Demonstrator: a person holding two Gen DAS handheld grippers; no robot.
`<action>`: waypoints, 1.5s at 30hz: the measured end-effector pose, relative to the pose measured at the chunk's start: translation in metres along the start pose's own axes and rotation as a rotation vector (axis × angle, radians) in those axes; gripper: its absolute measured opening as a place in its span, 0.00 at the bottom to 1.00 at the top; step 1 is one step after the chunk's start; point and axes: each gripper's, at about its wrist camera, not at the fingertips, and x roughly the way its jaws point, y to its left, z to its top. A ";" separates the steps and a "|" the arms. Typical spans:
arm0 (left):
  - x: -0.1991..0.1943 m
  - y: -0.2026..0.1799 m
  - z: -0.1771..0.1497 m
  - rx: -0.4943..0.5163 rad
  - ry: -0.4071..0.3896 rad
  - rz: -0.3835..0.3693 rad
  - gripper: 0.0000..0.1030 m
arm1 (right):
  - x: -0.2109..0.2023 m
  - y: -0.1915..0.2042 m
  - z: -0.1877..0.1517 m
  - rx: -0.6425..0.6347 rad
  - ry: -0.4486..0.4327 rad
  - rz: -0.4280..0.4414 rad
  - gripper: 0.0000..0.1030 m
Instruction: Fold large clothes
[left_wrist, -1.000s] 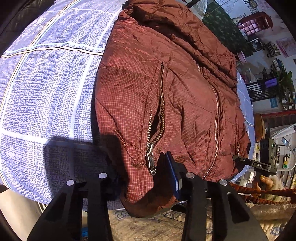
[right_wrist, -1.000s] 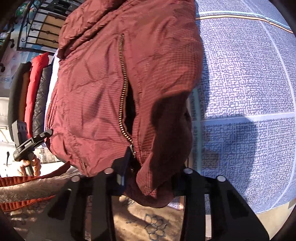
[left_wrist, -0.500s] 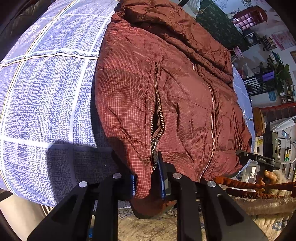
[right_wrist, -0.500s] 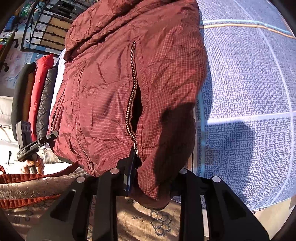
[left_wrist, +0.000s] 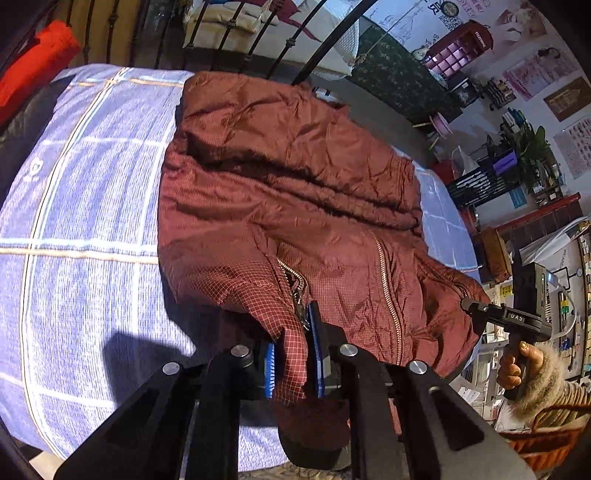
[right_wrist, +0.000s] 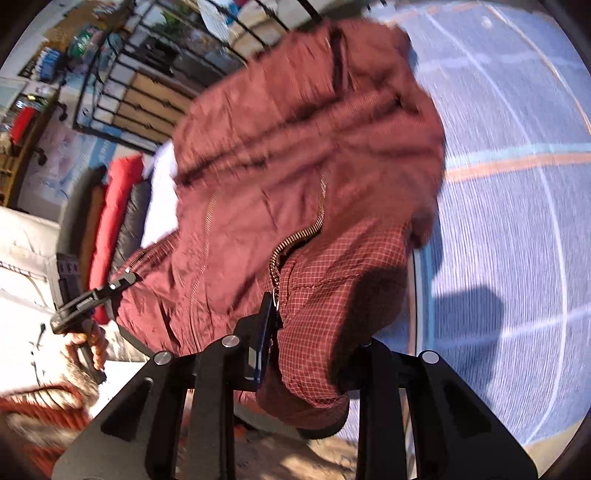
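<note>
Maroon puffer jacket (left_wrist: 295, 192) lies on the bed (left_wrist: 85, 206), long axis running away from both grippers. Left gripper (left_wrist: 291, 363) has just closed on the hem by the pocket zip; right gripper (right_wrist: 306, 332) pinches the opposite hem corner. Right view is motion-blurred; left view shows the collar end flat.

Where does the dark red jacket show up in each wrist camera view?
Left wrist: jacket fills the centre, hem clamped in the left gripper at bottom.
Right wrist: jacket centre-left, hem in the right gripper.
Shared landmark: blue checked bedsheet.
</note>
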 end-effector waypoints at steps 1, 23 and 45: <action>-0.004 -0.003 0.014 0.003 -0.026 -0.008 0.14 | -0.006 0.003 0.012 0.000 -0.027 0.014 0.24; 0.017 0.002 0.170 -0.004 -0.109 0.091 0.14 | -0.019 0.014 0.192 0.134 -0.198 0.083 0.23; 0.093 0.076 0.276 -0.356 0.014 -0.118 0.38 | 0.061 -0.072 0.315 0.638 -0.074 0.261 0.34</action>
